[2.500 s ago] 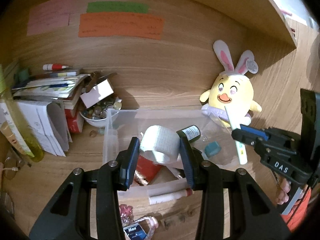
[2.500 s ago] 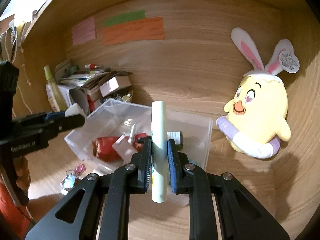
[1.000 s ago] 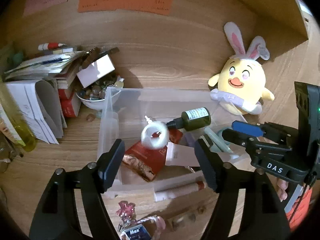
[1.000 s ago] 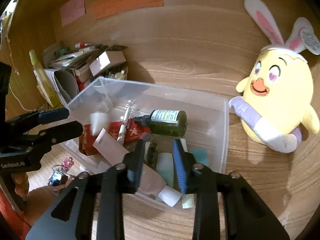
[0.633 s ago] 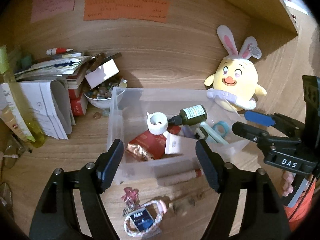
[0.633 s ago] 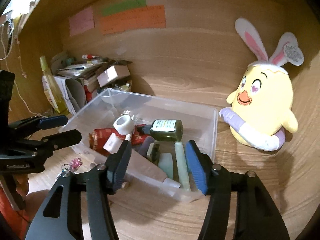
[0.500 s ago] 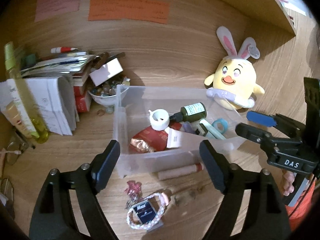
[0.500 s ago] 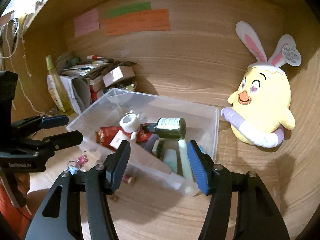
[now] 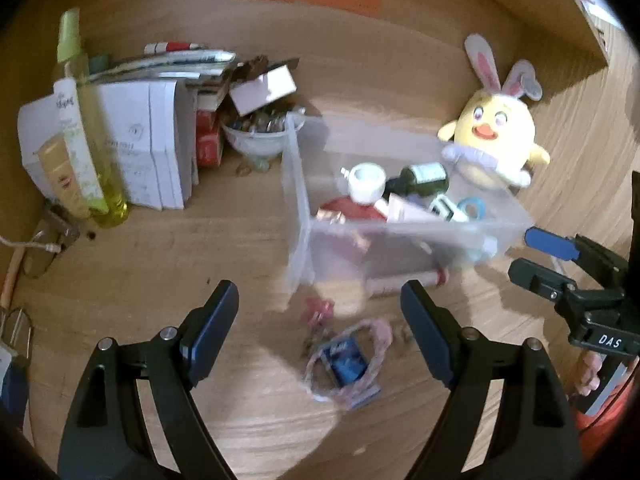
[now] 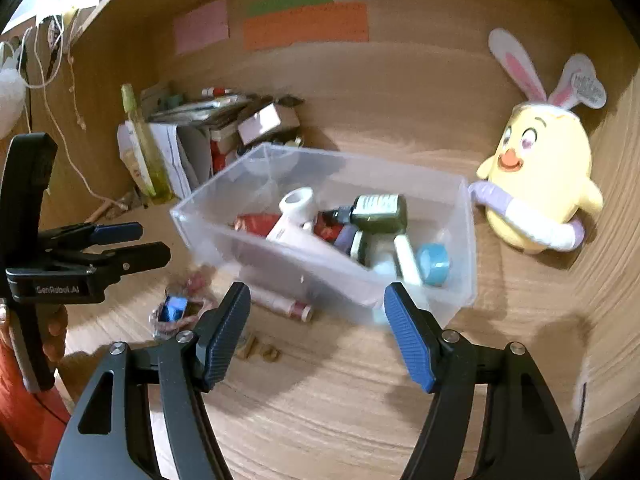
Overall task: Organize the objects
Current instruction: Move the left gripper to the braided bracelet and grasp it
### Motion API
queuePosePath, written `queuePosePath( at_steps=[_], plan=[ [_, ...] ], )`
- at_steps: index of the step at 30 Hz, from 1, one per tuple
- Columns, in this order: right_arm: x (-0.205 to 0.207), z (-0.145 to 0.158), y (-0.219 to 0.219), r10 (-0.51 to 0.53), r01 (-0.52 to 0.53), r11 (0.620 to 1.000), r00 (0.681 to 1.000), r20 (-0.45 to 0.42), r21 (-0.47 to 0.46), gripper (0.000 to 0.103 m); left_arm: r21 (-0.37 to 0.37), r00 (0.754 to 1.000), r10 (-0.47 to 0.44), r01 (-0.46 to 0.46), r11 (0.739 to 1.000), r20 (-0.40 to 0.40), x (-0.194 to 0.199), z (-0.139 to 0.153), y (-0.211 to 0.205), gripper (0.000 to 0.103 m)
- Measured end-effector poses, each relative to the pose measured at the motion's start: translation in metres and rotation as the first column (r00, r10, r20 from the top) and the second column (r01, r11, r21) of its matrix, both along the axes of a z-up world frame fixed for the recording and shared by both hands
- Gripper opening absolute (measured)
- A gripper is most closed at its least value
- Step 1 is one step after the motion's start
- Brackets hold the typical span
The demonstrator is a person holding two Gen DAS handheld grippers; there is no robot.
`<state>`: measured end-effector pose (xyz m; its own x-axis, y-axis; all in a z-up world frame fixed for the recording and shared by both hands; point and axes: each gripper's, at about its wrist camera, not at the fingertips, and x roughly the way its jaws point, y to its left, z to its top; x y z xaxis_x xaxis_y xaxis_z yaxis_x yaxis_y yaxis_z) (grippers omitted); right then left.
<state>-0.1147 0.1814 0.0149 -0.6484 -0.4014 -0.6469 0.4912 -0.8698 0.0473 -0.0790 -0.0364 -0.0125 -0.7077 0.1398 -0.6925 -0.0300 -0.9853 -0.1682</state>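
A clear plastic bin (image 9: 298, 216) (image 10: 460, 240) stands on the wooden desk. It holds a white tape roll (image 9: 366, 178) (image 10: 296, 204), a dark green bottle (image 9: 424, 178) (image 10: 376, 208), a red packet (image 9: 348, 210), a white tube (image 10: 406, 260) and a blue tape roll (image 10: 434, 264). My left gripper (image 9: 318, 308) is open and empty, in front of the bin. My right gripper (image 10: 318, 308) is open and empty, also short of the bin. A pink lip-balm stick (image 10: 280, 302) and a blue card with a pink bracelet (image 9: 348, 362) (image 10: 174, 310) lie on the desk before the bin.
A yellow plush chick with bunny ears (image 9: 494, 136) (image 10: 536, 188) sits right of the bin. Stacked books and papers (image 9: 160, 136), a bowl of trinkets (image 9: 260, 136) and a yellow-green spray bottle (image 9: 86, 128) crowd the left. Small brown pieces (image 10: 260, 350) lie on the desk.
Both grippers let go of their items into the bin: the left dropped the tape roll, the right the white tube. Both then opened wide and drew back from the bin.
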Motion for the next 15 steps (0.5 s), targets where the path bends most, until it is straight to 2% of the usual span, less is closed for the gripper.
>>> queuePosePath(
  at_steps=[8, 10, 11, 15],
  plan=[
    [0.001, -0.033, -0.012, 0.014, -0.019, 0.998, 0.997, 0.081, 0.055, 0.066, -0.011, 0.998, -0.034, 0.035, 0.999, 0.054, 0.015, -0.021, 0.005, 0.082],
    [0.002, -0.038, -0.014, 0.025, -0.031, 0.997, 0.996, 0.088, 0.071, 0.062, -0.009, 0.997, -0.054, 0.055, 0.998, 0.061, 0.017, -0.024, 0.009, 0.073],
    [0.002, -0.041, -0.017, 0.035, -0.043, 0.996, 0.995, 0.096, 0.079, 0.06, -0.009, 0.995, -0.069, 0.07, 0.998, 0.07, 0.016, -0.025, 0.011, 0.065],
    [0.003, -0.049, -0.024, 0.067, -0.08, 0.992, 0.99, 0.124, 0.1, 0.046, 0.002, 0.99, -0.114, 0.114, 0.993, 0.079, 0.016, -0.026, 0.021, 0.046]
  ],
)
